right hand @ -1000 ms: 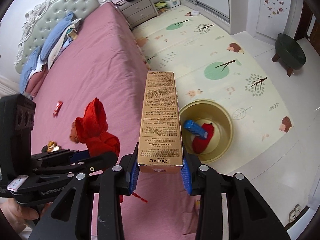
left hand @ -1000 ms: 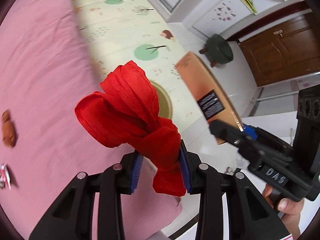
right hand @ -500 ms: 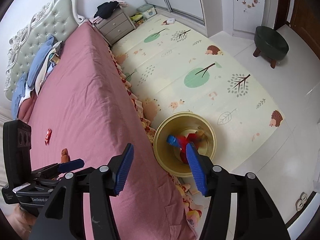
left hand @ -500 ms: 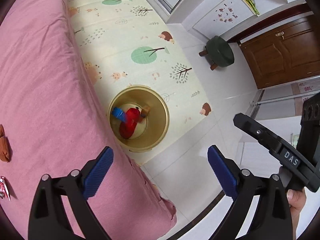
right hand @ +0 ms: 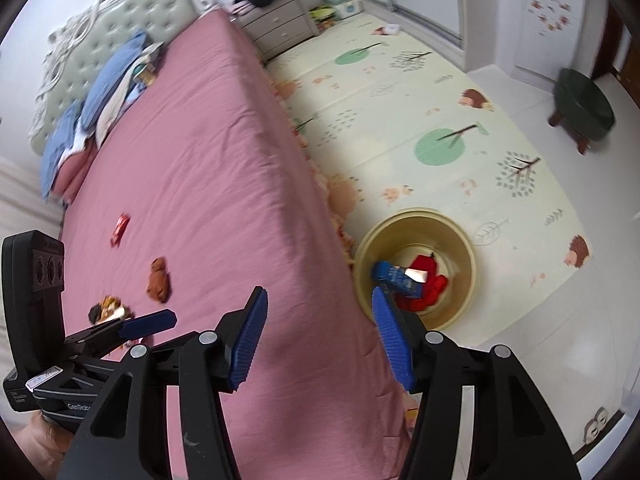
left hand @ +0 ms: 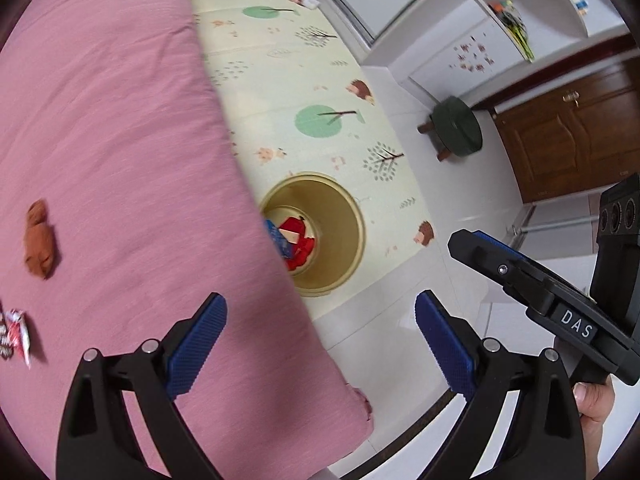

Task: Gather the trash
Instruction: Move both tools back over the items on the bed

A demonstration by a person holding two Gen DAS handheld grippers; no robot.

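Note:
A gold round bin (left hand: 354, 236) (right hand: 468, 268) stands on the play mat beside the pink bed (left hand: 120, 140) (right hand: 200, 184). Red crumpled paper (left hand: 302, 246) (right hand: 430, 276), a blue packet (right hand: 396, 278) and a box end lie inside it. My left gripper (left hand: 320, 332) is open and empty over the bed's corner. My right gripper (right hand: 318, 332) is open and empty over the bed's edge, near the bin. On the bed lie a brown crumpled scrap (left hand: 38, 240) (right hand: 159, 280), a red-and-white wrapper (left hand: 16, 332), a red wrapper (right hand: 121, 229) and a small mixed pile (right hand: 108, 307).
A dark green stool (left hand: 456, 126) (right hand: 584, 104) stands on the white tiles by a brown door (left hand: 572, 128). A grey nightstand (right hand: 276, 26) and pillows (right hand: 104, 92) are at the bed's head. A white cabinet (left hand: 472, 48) lines the wall.
A second ago my left gripper held red paper and my right held a tall gold box. Both opened and the items dropped into the bin. Both grippers have since drifted back over the bed.

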